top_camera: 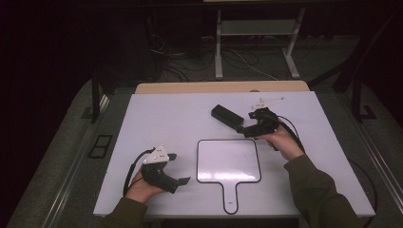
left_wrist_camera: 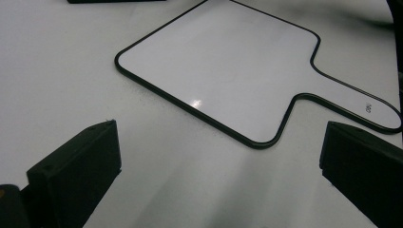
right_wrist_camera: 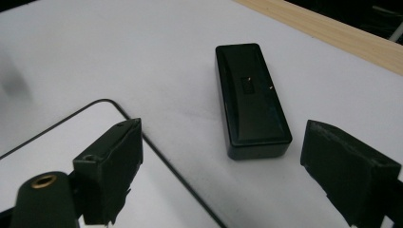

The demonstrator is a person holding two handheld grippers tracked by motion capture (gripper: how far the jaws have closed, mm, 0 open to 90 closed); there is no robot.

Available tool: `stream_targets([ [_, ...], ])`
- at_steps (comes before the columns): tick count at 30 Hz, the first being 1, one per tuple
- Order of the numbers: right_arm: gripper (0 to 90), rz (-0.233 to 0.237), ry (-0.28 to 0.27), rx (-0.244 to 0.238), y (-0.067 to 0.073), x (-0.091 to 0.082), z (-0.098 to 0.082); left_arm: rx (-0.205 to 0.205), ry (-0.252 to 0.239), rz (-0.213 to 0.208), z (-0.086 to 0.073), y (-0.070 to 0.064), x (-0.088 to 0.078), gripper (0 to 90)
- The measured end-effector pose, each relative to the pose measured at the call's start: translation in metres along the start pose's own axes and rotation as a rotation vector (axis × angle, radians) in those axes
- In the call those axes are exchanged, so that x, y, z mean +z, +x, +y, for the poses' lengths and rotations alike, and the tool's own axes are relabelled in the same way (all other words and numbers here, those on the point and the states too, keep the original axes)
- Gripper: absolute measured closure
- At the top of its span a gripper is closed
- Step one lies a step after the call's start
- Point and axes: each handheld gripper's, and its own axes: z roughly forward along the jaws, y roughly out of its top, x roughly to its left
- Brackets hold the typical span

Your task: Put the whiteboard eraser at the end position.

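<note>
From the high view, a white worktop point(top_camera: 157, 118) is carrying two things. A small handled whiteboard point(top_camera: 229, 161) with a black rim is lying near the middle of the front edge, its handle pointing toward that edge. A black rectangular box point(top_camera: 226, 116) is lying flat farther back, right of centre, angled toward the far edge. The right gripper point(top_camera: 240, 128) is hovering just beside the near end of the box, its jaws pointing at it, with the right hand point(top_camera: 283, 142) coming in from the front right corner. The left gripper point(top_camera: 177, 168) is sitting near the front left corner, just left of the whiteboard, in the left hand point(top_camera: 142, 187), with its jaws spread wide and nothing between them.

In the left gripper view, the two black jaws are standing wide apart and gripping nothing. The whiteboard point(left_wrist_camera: 223, 66) is lying flat ahead of them, its handle reaching toward the right jaw, apart from both jaws.

In the right gripper view, the jaws are standing wide apart with nothing pressed between them. The black box point(right_wrist_camera: 251, 102) is lying flat on the worktop point(right_wrist_camera: 119, 52) just ahead of the gap, nearer the right jaw, touching neither. A corner of the whiteboard point(right_wrist_camera: 52, 152) is showing behind the left jaw. A wooden strip point(right_wrist_camera: 332, 33) is running along the worktop's far edge.
</note>
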Motion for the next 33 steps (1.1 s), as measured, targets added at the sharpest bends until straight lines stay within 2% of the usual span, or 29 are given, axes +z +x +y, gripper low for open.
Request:
stream_targets([
  [3,12.6,0.01,-0.018,0.003,0.005,-0.006,-0.008,0.003,0.005,0.0,0.0,0.0,0.0,0.0],
  [6,12.7,0.003,-0.013,-0.004,0.009,-0.011,-0.016,0.002,0.002,-0.001,0.0,-0.001,0.0,0.0],
  [11,12.6,0.004,-0.025,0.011,0.014,-0.022,-0.03,0.003,0.0,0.0,0.001,-0.002,-0.001,0.0],
  [21,12.6,-0.011,-0.064,0.026,0.02,-0.041,-0.052,0.004,-0.002,-0.002,0.001,-0.003,-0.001,0.0],
  [23,12.6,-0.028,-0.074,0.026,0.022,-0.044,-0.058,0.005,-0.002,-0.002,0.001,-0.003,-0.002,0.0],
  [33,12.6,0.001,-0.079,0.03,0.028,-0.057,-0.082,0.002,-0.005,-0.003,0.001,-0.004,-0.002,0.0],
])
